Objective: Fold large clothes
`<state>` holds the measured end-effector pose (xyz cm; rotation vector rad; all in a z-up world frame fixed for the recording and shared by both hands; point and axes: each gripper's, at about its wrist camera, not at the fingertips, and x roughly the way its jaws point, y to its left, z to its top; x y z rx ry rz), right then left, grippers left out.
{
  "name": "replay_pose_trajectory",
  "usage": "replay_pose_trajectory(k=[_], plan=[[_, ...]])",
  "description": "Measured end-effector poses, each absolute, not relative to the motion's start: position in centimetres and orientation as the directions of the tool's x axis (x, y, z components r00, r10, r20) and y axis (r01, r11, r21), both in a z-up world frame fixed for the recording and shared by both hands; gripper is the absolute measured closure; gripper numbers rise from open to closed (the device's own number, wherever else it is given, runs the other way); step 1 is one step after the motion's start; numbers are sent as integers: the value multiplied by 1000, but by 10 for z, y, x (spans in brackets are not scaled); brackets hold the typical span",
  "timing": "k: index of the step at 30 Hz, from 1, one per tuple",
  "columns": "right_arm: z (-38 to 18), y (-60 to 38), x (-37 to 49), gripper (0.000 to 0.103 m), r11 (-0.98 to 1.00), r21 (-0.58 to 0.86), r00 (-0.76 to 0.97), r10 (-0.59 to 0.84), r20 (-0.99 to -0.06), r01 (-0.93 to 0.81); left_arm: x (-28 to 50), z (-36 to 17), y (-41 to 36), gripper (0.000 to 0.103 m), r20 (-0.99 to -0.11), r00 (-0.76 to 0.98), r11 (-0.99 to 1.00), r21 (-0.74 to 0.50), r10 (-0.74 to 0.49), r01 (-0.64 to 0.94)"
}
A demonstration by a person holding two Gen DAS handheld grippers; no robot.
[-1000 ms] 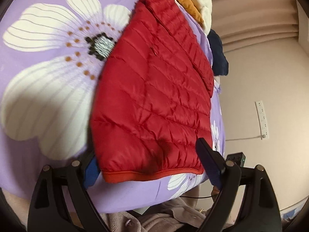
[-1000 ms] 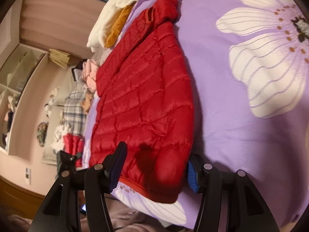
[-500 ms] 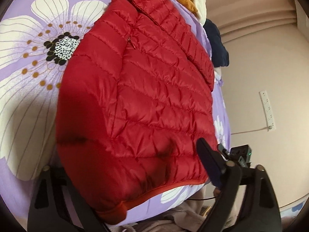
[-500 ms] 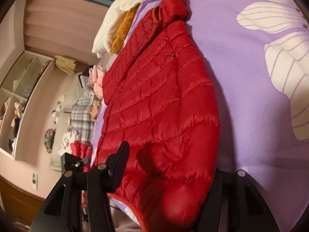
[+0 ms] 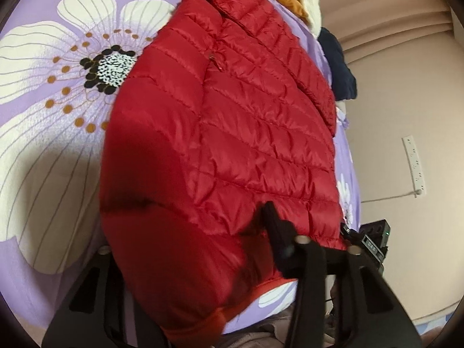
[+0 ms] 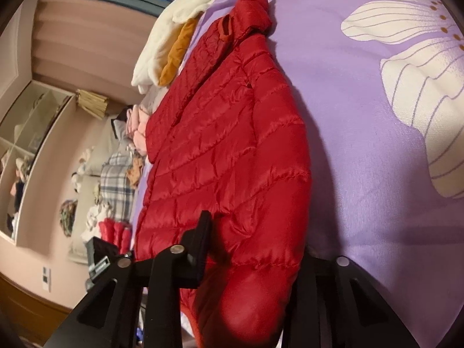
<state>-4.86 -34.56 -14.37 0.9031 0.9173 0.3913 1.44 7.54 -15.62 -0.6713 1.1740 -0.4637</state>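
I see the red quilted puffer jacket lying on the purple flowered bedspread, its shiny stitched panels puffed and its hem end bunched up toward me. My left gripper and right gripper are both closing, with the jacket's hem end between their jaws. The fabric hides one finger of each, so I cannot tell how firmly the pads bite.

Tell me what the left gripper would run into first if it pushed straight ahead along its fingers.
The red puffer jacket: the left gripper is closing with the hem bunched between its jaws, so more jacket lies directly ahead, then probably the purple floral bedspread.
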Motion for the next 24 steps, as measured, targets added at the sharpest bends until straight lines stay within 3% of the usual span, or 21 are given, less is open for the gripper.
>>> replay_pose_trajectory(k=[2,8,24], plan=[[-144,-346,-50,78,586,807,580,632,-514,77,16,-157,77,71,-686,336,721,-693,-645,-32],[-136,-345,-51,84,594,802,592,626,-507,59,12,-146,77,82,-701,358,746,-666,-617,-16],[-85,-328,-50,86,661,743,645,614,-455,-105,8,-83,54,86,-611,474,753,-626,-634,201]])
